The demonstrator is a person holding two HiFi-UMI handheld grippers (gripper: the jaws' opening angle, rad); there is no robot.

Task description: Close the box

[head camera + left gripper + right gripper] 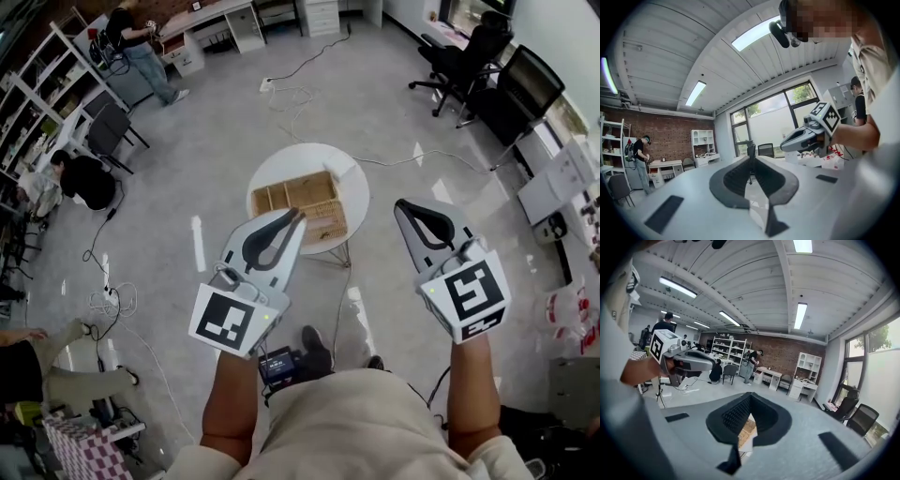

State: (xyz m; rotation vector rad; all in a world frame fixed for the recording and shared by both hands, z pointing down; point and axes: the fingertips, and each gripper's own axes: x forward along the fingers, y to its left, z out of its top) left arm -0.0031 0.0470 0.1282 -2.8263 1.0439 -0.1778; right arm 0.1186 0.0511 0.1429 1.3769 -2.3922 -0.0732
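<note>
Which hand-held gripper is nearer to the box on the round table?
Left. The left hand-held gripper is held above the near edge of the box; the right hand-held gripper is off to its right, beyond the table rim.

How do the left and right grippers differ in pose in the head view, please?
The left gripper leans rightwards, the right gripper leftwards. The left gripper's tip overlaps the wooden box on the white table; the right gripper shows against the floor. Both are shut and empty.
</note>
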